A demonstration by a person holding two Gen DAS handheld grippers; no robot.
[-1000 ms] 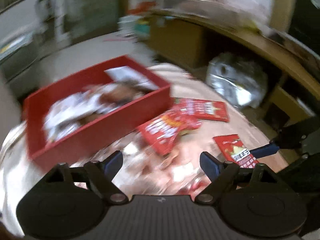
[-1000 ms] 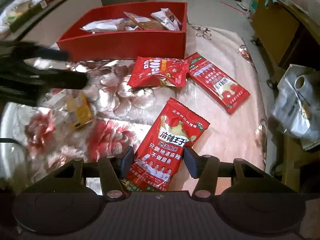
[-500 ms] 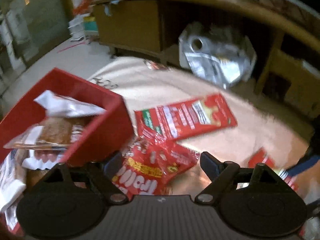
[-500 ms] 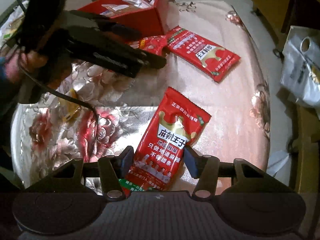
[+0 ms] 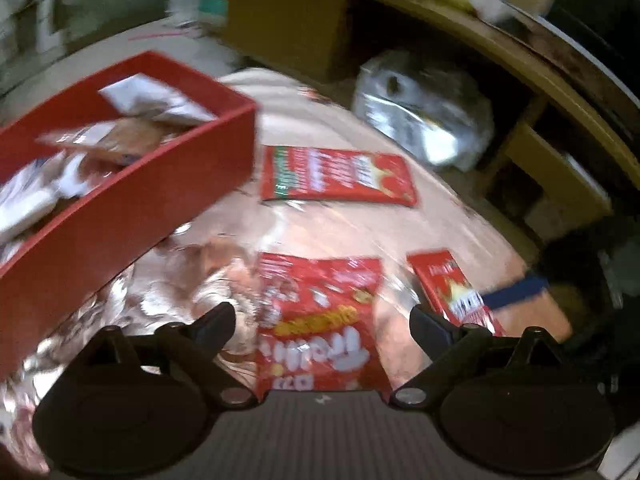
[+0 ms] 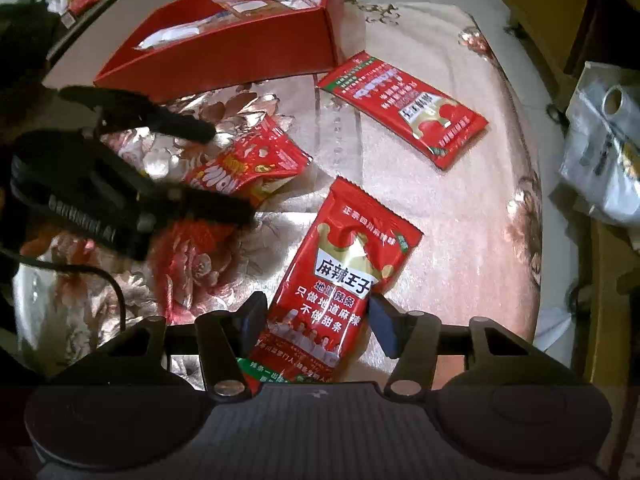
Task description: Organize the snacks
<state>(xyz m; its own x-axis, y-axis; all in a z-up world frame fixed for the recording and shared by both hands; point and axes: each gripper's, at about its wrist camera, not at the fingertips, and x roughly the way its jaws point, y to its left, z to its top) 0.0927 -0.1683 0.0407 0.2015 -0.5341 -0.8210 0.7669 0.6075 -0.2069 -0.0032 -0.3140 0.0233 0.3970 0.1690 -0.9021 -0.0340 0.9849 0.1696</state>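
A crinkly red snack bag (image 5: 320, 320) lies on the flowered cloth. My left gripper (image 5: 322, 314) straddles it with jaws opening wide and no pad pressing on it. In the right wrist view this left gripper (image 6: 228, 174) hangs over that same bag (image 6: 256, 160). A red crown-printed packet (image 6: 344, 264) lies flat between the fingers of my right gripper (image 6: 317, 302), whose jaws are opening a little and stand off its edges. A long red packet (image 6: 404, 108) lies beyond. The red box (image 6: 240, 40) holds several wrapped snacks.
A silver foil bag (image 6: 608, 152) sits on the floor past the table's right edge, beside wooden shelving (image 5: 560, 184). The red box (image 5: 120, 208) stands close on the left of the left gripper. One blue right-gripper finger (image 5: 516, 292) shows beside the crown packet (image 5: 452, 292).
The left gripper swung away from the red box, came down over the crinkly bag and spread its jaws wider. The right gripper sank slightly over the crown packet.
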